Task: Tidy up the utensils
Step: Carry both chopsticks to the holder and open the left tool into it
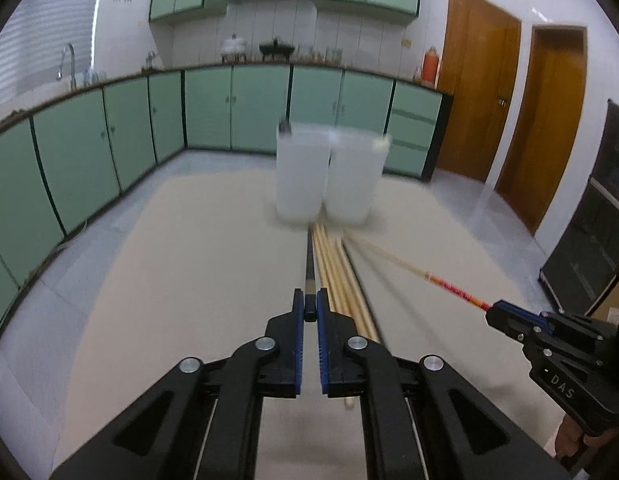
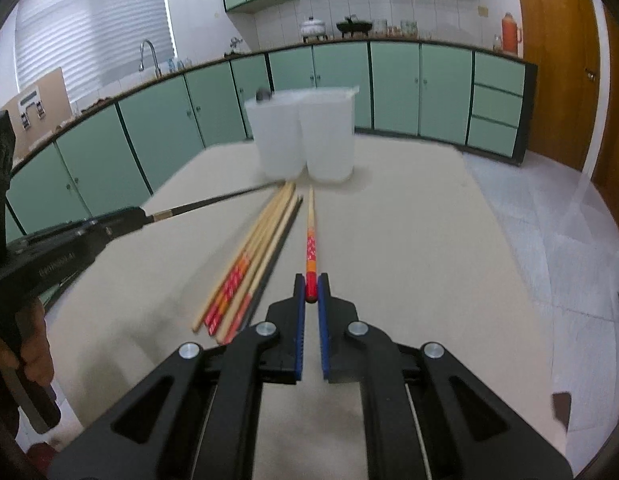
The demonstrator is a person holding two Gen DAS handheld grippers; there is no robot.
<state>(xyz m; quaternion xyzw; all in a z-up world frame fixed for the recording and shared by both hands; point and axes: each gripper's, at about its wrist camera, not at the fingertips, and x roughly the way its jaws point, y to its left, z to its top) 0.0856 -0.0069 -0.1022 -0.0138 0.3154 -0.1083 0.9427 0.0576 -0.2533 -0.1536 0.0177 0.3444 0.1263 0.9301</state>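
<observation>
My left gripper [image 1: 310, 304] is shut on the end of a black chopstick [image 1: 309, 268], which points toward two white translucent cups [image 1: 327, 176]. My right gripper [image 2: 310, 286] is shut on the red end of a red-and-wood chopstick [image 2: 310, 232], also pointing toward the cups [image 2: 305, 140]. Several wooden chopsticks [image 1: 341, 280] lie in a loose bundle on the beige table [image 1: 189, 260] between the two grippers; they also show in the right wrist view [image 2: 253, 260]. Something dark sticks out of the left cup's rim [image 1: 284, 126].
The right gripper shows at the right in the left wrist view [image 1: 549, 340], the left gripper at the left in the right wrist view [image 2: 69, 240]. Green kitchen cabinets [image 1: 229, 108] and wooden doors [image 1: 509, 100] surround the table.
</observation>
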